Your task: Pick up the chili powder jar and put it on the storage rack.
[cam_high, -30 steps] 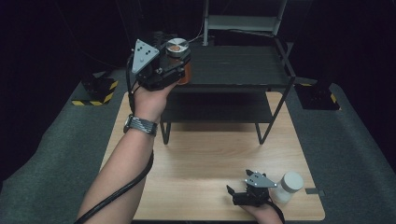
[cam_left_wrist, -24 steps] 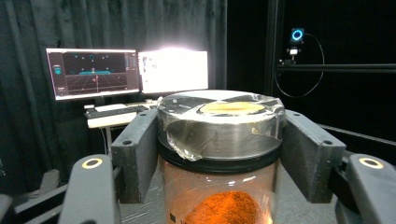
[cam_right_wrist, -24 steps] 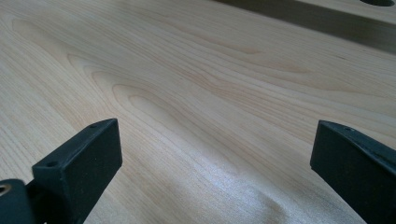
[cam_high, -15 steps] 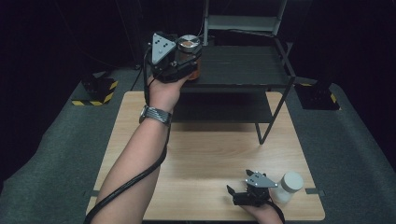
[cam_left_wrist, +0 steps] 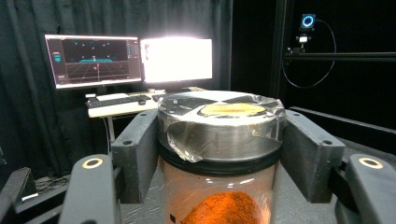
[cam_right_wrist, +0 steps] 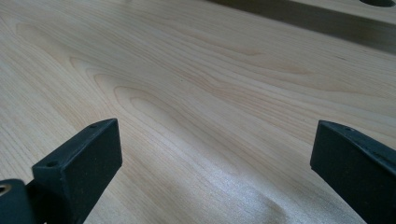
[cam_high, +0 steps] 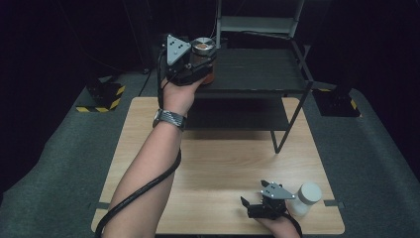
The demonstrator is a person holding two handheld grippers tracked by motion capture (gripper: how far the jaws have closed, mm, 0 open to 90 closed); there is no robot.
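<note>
The upright spice jar [cam_high: 203, 59] was held clamped in the left tool [cam_high: 195, 63] just above the shelf's [cam_high: 257, 69] near-left corner, while the right tool [cam_high: 262, 206] was rested wide open, empty, on the counter [cam_high: 223, 163].

- High view: fixed above the person's side, facing forward and down over the pale wooden table [cam_high: 218, 163] and the black metal two-tier shelf [cam_high: 257, 69].
- Left gripper view: rides level and very close behind the clear glass jar with a silver lid [cam_left_wrist: 219, 135]; the shelf top it shares with the high view is probably the dark surface behind.
- Right gripper view: low, grazing the table [cam_right_wrist: 196, 93], shared with the high view.
</note>
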